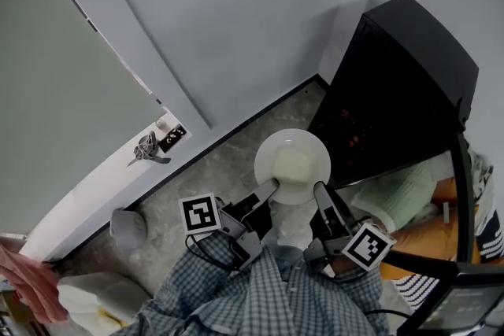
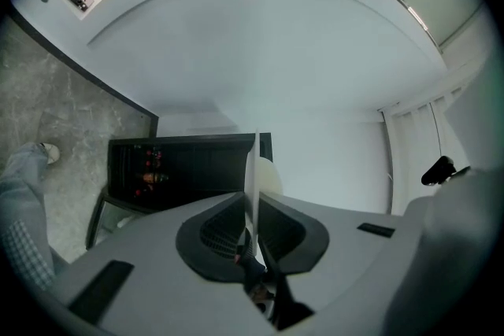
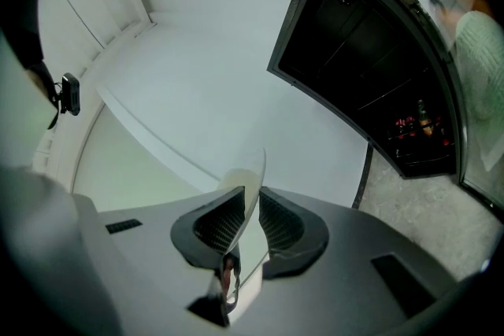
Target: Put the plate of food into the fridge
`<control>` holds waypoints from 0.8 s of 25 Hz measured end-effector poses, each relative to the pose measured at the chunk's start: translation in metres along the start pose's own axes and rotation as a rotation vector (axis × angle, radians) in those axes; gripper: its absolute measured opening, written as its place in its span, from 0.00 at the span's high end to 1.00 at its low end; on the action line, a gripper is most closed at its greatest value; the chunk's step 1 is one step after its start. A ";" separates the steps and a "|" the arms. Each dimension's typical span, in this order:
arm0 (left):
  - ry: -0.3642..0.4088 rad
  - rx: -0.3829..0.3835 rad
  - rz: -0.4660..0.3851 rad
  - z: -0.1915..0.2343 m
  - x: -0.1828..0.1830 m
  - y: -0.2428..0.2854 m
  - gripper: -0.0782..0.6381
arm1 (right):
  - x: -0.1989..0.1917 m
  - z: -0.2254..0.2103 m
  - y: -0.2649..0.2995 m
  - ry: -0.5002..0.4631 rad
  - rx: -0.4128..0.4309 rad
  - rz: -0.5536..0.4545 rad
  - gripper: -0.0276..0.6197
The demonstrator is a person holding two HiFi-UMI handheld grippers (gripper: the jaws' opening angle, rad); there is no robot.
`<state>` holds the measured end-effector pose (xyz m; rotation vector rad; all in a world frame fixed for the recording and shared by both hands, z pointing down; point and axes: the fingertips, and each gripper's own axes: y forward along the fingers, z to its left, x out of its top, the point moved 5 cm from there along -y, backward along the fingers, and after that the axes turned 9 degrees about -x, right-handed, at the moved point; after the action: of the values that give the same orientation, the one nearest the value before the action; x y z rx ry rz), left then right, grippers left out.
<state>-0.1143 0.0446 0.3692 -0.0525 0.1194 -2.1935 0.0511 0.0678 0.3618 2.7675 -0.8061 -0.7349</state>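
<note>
Plate of pale food hung level above the floor, just short of the open black fridge. It was carried by its near rim. The left gripper and right gripper each had their fingers clamped on the thin edge, one to either side. To do this carry well, I judged that both hands should travel together and keep the plate flat, since so narrow an edge grip would let it tip or slip. The far rim should also clear the fridge's frame before going down inside, where it was mostly too dark to read. The grey stone floor met a plain white wall, and a door with a lever handle stood to the left.
</note>
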 end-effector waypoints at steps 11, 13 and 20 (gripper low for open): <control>-0.026 0.023 0.137 0.005 0.042 0.066 0.84 | 0.046 -0.010 0.032 0.048 -0.078 -0.079 0.86; -0.036 0.024 0.154 0.007 0.051 0.074 0.84 | 0.052 -0.010 0.040 0.054 -0.085 -0.097 0.86; -0.039 0.006 0.244 0.025 0.056 0.103 0.84 | 0.064 -0.030 0.042 0.058 -0.128 -0.172 0.86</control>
<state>-0.0622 -0.0621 0.3827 -0.0735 0.0916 -1.9480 0.0938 -0.0017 0.3731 2.7517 -0.4965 -0.7048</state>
